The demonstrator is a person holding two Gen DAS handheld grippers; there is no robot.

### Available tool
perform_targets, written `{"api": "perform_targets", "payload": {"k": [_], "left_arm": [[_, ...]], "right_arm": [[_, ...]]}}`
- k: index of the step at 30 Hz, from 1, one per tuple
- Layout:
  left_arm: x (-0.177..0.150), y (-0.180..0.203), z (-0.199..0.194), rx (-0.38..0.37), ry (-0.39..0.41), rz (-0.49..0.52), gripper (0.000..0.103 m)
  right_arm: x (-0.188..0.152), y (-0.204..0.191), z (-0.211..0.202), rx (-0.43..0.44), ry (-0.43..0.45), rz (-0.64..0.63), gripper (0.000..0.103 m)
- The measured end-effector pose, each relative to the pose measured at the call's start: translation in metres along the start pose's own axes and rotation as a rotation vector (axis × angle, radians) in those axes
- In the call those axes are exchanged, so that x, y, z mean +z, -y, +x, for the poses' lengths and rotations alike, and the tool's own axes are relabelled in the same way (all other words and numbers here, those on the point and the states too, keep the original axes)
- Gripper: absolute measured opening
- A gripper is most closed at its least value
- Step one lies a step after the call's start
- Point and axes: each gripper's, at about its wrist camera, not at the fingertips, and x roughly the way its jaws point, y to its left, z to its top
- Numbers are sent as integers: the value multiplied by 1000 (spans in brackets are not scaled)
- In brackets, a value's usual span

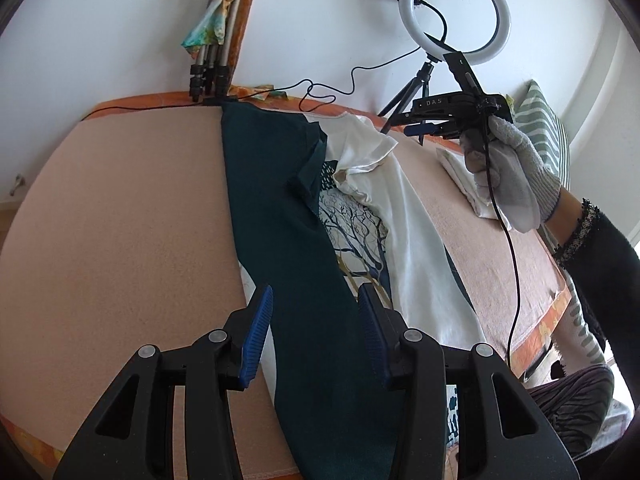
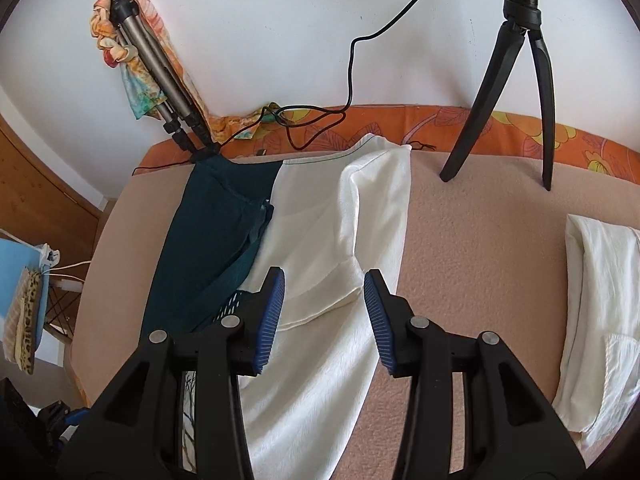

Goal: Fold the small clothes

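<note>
1 peach blanket [image 1: 120, 220] w/ orange border [image 2: 440, 120], white wall [image 2: 260, 20] behind.

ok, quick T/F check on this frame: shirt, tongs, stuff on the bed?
1. Both side panels of the shirt are folded inward. True.
2. The left tongs clamp the teal panel. False: open, nothing between them.
3. The right tongs are empty. True.
4. The ring light lies flat on the bed. False: it stands on a tripod.
5. Folded white cloth lies right of the shirt. True.
</note>
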Motion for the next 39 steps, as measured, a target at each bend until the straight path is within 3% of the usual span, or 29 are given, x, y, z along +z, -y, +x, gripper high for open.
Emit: {"api": "perform_targets", "payload": {"k": [7, 8, 9, 10, 18, 27, 30, 32, 34, 36, 39], "left_arm": [[3, -11, -5, -26, -6, -25, 43], [3, -12, -5, -32, -5, -31, 43], [4, -13, -7, -36, -3, -34, 43], [4, -13, -8, -37, 1, -35, 43], [4, -22, -11, -41, 12, -60, 43], [8, -28, -13, -53, 19, -98, 43], [8, -25, -13, -60, 16, -94, 43], [7, -24, -14, -62, 20, -87, 43], [7, -23, -14, -59, 22, -85, 43], [7, -23, -15, -71, 23, -102, 43], [5, -18, -17, -75, 28, -90, 43]], "right_arm": [[18, 2, 49, -89, -78, -38, 44], [19, 2, 52, -83, -95, -42, 36], [20, 1, 54, -64, -106, -46, 17], [23, -2, 55, -60, -114, -52, 8], [63, -42, 48, 31, -53, -34, 5], [83, -81, 104, 85, -80, -25, 5], [83, -85, 115, 122, -148, -4, 12], [83, -83, 105, 143, -132, 1, 16], [84, -76, 79, 161, -74, 3, 32], [80, -66, 49, 160, -13, 14, 58], [63, -55, 19, 166, 10, 20, 59]]}}
